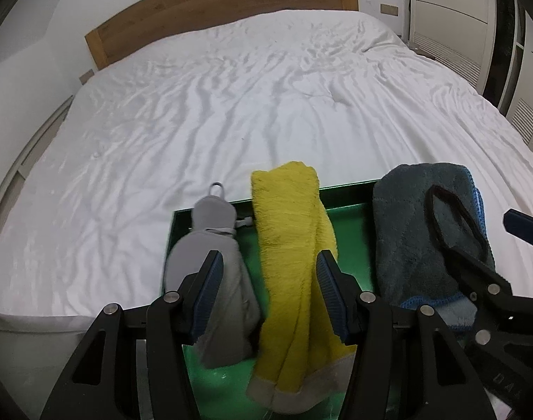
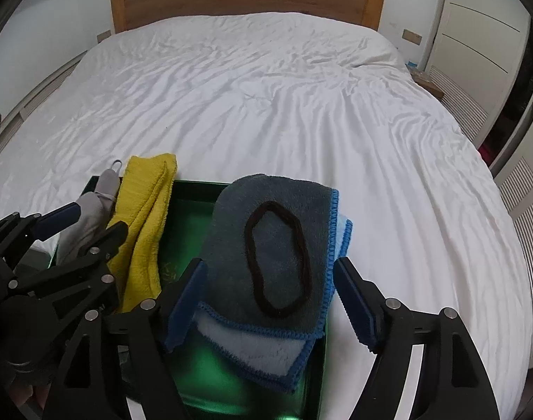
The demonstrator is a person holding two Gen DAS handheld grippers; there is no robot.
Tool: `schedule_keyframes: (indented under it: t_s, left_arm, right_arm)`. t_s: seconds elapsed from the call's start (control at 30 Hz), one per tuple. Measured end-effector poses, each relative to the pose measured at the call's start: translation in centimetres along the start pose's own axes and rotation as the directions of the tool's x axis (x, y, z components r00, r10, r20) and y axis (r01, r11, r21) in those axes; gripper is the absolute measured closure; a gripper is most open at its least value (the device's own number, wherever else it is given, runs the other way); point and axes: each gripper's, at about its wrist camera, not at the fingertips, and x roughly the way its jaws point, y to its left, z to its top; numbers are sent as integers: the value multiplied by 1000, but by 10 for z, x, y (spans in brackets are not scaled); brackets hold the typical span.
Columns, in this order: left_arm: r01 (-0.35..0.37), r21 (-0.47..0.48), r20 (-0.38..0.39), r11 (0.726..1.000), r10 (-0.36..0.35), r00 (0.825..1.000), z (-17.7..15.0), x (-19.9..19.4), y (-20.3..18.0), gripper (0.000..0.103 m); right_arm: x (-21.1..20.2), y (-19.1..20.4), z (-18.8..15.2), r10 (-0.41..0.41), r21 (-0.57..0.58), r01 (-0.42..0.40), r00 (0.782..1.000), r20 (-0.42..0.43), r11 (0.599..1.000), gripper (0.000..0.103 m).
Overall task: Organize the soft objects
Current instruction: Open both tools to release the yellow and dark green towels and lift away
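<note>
While both jaws gape empty, 3 cloths fill a green tray [image 2: 193, 189] on the rumpled bed [image 2: 266, 105] (oak headboard).

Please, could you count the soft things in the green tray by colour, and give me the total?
Grey: 2, a light grey pouch and a dark grey cloth with blue edging
Yellow: 1, a towel
Dark brown: 1, a hair band lying on the dark grey cloth
Total: 4
</note>
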Motion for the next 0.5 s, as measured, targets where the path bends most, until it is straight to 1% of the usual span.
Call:
schedule_keyframes:
  t_s: [0.13,0.3,0.4,0.5]
  left_arm:
    - [35,-9,19,999,-35,999,-7,-22,2,54]
    - [91,-35,48,995,-89,995,-20,-60,5,54]
    - [134,-31,82,990,-131,988,-34,-94,5,54]
    - [187,-40,87,982,-183,979,-51,-122,9,54]
  right_arm:
    - [-22,-3,-6,-13,23,12,1000,24,1000,27]
    - [-60,-4,-19,-53,38,51,997,55,998,27]
    - [-85,-1,-28,-86,37,84,993,77,996,27]
    - [-115,3,-42,-106,46,101,989,100,994,27]
